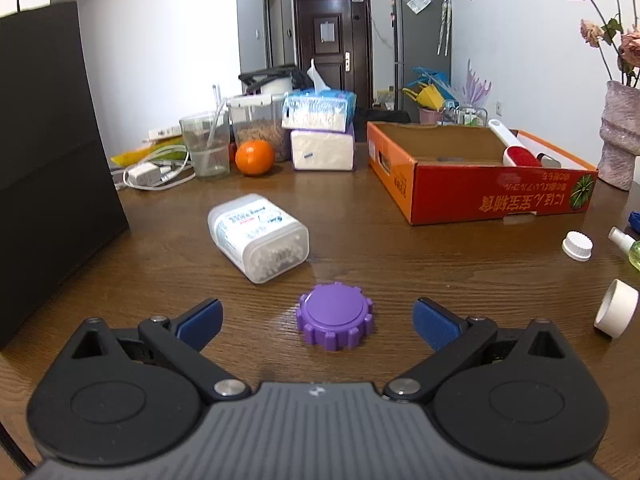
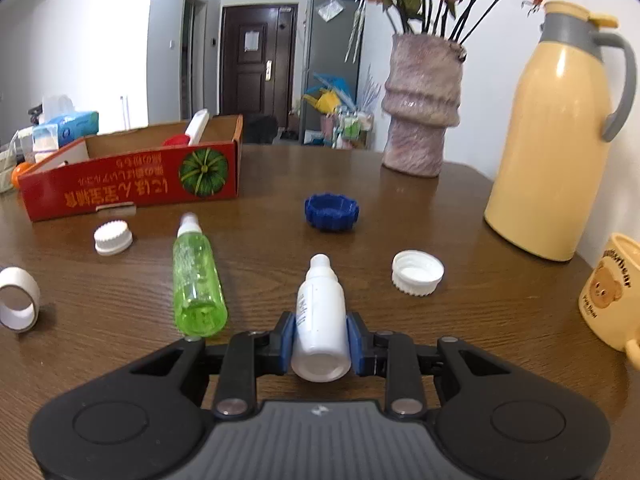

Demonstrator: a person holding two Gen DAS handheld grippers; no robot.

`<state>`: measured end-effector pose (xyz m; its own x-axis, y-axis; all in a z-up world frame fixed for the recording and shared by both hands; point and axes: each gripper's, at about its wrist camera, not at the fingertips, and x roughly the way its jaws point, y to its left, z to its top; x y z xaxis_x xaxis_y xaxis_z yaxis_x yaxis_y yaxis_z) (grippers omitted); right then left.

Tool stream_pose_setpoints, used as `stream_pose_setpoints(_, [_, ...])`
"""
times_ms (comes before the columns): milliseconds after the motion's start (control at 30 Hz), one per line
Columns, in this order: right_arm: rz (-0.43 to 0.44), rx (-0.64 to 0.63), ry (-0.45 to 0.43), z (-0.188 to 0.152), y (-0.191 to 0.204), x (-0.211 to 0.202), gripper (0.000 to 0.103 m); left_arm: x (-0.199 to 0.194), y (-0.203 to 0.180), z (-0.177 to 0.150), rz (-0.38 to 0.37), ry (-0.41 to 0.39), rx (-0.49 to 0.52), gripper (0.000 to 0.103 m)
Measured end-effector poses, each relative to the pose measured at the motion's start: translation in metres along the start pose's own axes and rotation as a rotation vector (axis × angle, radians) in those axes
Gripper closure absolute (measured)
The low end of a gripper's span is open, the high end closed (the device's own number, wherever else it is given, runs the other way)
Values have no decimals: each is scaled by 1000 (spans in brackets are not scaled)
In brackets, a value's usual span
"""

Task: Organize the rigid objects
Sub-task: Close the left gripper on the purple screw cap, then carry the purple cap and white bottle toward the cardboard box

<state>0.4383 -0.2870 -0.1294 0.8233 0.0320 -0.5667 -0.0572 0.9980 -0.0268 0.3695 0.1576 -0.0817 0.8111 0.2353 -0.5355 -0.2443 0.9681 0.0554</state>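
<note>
Between right hand-held gripper point(image 2: 319, 340) pads, white bottle point(image 2: 320, 316), lying lengthwise, nozzle pointing forward

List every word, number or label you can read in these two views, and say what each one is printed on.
"bear": end of an arched word on the yellow mug; smaller print below it is unreadable.
Orange box: yellow East Asian characters, upside down, too blurred to quote.
White bottle, in the right gripper: print unreadable.
Clear container: label too small.

Left gripper point(image 1: 318, 322) and right gripper point(image 2: 319, 343): black linkage arms, silver pivot screws, ribbed grey housing, blue ridged fingertips point(image 1: 434, 325).
</note>
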Motion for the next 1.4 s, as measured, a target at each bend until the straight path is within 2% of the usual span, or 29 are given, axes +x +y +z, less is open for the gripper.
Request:
stream_pose_setpoints(533, [-34, -6, -82, -3, 15, -21, 76, 35, -2, 5, 5, 58, -41, 1])
stream_pose_setpoints(633, [-39, -3, -88, -4, 15, -22, 76, 41, -3, 6, 17, 72, -42, 7])
stream_pose_setpoints(833, [-49, -2, -96, -4, 15, -24, 76, 48, -2, 5, 16, 105, -49, 28])
stream_pose_setpoints(900, [-52, -1, -98, -4, 15, -24, 76, 50, -2, 4, 17, 114, -51, 29])
stream_pose_setpoints(1133, [-59, 1, -107, -4, 15, -26, 76, 50, -1, 4, 18, 114, -58, 49])
stream_pose_setpoints(1400, [-64, 2, -118, -5, 16, -29, 76, 46, -5, 4, 9, 98, -45, 49])
